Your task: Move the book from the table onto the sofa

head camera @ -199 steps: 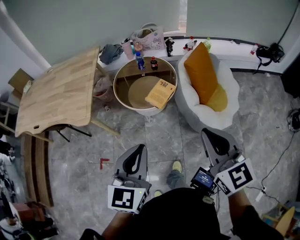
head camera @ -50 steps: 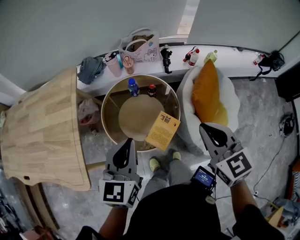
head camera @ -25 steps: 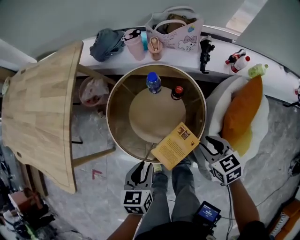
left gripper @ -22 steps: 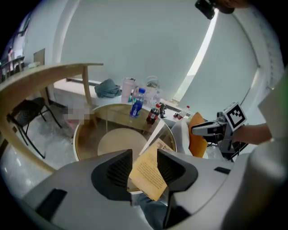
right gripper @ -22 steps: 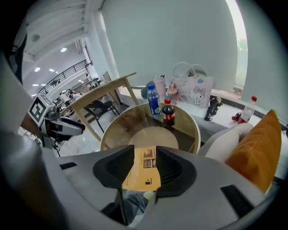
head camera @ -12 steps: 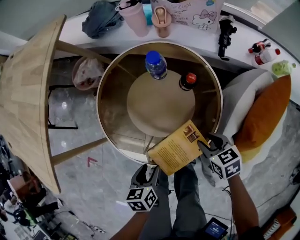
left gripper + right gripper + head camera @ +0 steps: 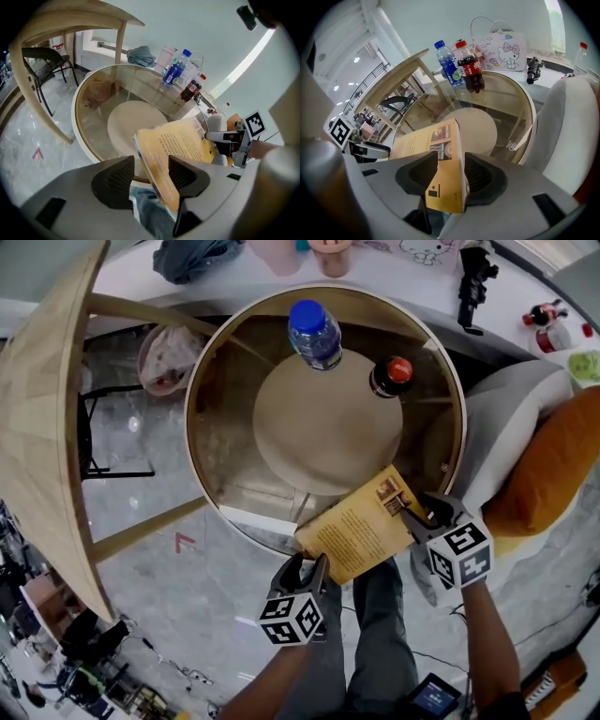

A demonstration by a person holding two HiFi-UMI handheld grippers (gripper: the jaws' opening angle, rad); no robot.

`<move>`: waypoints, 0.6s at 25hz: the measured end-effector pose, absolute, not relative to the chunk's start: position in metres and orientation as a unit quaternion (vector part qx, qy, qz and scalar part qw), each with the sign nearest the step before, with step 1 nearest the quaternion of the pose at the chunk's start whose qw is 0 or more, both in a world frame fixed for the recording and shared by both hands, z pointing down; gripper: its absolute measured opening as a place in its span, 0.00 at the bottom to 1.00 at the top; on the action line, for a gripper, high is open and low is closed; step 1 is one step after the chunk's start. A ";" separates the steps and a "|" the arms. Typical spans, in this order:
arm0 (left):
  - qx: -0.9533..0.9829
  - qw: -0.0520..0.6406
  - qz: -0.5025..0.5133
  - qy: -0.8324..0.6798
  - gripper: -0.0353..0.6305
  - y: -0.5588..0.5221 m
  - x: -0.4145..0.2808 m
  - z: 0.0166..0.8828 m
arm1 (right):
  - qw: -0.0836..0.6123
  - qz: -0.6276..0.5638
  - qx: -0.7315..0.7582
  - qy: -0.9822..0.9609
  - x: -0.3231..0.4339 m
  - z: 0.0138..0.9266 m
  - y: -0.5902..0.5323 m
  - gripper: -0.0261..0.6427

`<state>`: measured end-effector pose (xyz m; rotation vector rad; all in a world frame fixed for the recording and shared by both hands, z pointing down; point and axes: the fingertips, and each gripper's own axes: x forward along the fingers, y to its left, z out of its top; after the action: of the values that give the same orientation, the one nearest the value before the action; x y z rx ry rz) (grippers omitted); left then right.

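Note:
The yellow book (image 7: pixel 361 526) lies on the near rim of the round glass table (image 7: pixel 192 456), its near edge jutting past the rim. My left gripper (image 7: pixel 305 566) is at the book's near left corner. In the left gripper view the book (image 7: pixel 180 143) runs between the left gripper's (image 7: pixel 147 176) jaws, which have just been opening, with a gap on the left side. My right gripper (image 7: pixel 419 512) is at the book's right corner. Its jaws have also just been opening and straddle the book (image 7: pixel 440 154) in the right gripper view (image 7: pixel 452 176). The white sofa (image 7: pixel 497 437) stands right of the table.
A blue-capped water bottle (image 7: pixel 314 329) and a cola bottle (image 7: pixel 392 376) stand at the table's far side. An orange cushion (image 7: pixel 553 465) lies on the sofa. A wooden table (image 7: pixel 47 409) stands to the left. The person's legs (image 7: pixel 380 615) are below the book.
Both grippers have dropped toward the table and come onto the book's near corners. Their jaws have spread wider, and the book now sits between each pair.

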<state>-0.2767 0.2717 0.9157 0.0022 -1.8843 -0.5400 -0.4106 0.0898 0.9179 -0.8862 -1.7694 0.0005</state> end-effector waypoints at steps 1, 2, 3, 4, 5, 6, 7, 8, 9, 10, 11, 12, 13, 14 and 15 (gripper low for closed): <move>0.000 0.558 -0.230 -0.798 0.40 0.271 -0.278 0.918 | 0.550 0.001 -0.377 -0.745 -0.410 0.920 0.091 0.32; 0.000 0.558 -0.230 -0.797 0.40 0.271 -0.279 0.919 | 0.551 0.004 -0.379 -0.744 -0.410 0.921 0.092 0.32; -0.001 0.559 -0.229 -0.797 0.40 0.270 -0.281 0.921 | 0.551 0.008 -0.382 -0.742 -0.410 0.922 0.093 0.32; 0.000 0.560 -0.228 -0.797 0.40 0.270 -0.283 0.922 | 0.552 0.014 -0.383 -0.740 -0.410 0.922 0.094 0.32; 0.002 0.561 -0.226 -0.796 0.39 0.269 -0.285 0.923 | 0.552 0.019 -0.385 -0.739 -0.411 0.922 0.095 0.31; 0.004 0.561 -0.227 -0.796 0.36 0.268 -0.287 0.924 | 0.553 0.025 -0.386 -0.738 -0.411 0.922 0.096 0.31; 0.004 0.562 -0.230 -0.795 0.33 0.267 -0.288 0.924 | 0.554 0.029 -0.387 -0.736 -0.410 0.922 0.096 0.30; 0.001 0.562 -0.235 -0.793 0.33 0.268 -0.288 0.924 | 0.556 0.032 -0.389 -0.734 -0.410 0.922 0.097 0.30; -0.002 0.562 -0.240 -0.792 0.32 0.268 -0.287 0.924 | 0.558 0.036 -0.392 -0.731 -0.410 0.923 0.098 0.29; -0.004 0.561 -0.245 -0.791 0.32 0.269 -0.287 0.924 | 0.561 0.040 -0.394 -0.727 -0.410 0.923 0.098 0.29; -0.006 0.561 -0.250 -0.789 0.31 0.270 -0.287 0.924 | 0.565 0.045 -0.396 -0.723 -0.411 0.923 0.098 0.29; -0.008 0.560 -0.256 -0.788 0.31 0.270 -0.287 0.924 | 0.569 0.050 -0.397 -0.719 -0.411 0.924 0.098 0.29; -0.010 0.560 -0.261 -0.786 0.30 0.269 -0.287 0.923 | 0.573 0.053 -0.399 -0.714 -0.411 0.924 0.097 0.29; -0.011 0.560 -0.264 -0.785 0.29 0.270 -0.285 0.923 | 0.576 0.055 -0.403 -0.709 -0.410 0.925 0.097 0.29; -0.012 0.560 -0.265 -0.785 0.29 0.270 -0.284 0.924 | 0.578 0.054 -0.408 -0.705 -0.410 0.925 0.098 0.29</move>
<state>-0.2835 0.2700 0.9236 -0.0279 -1.8494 -0.6248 -0.4096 0.0979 0.9250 -0.9543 -1.6482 0.1265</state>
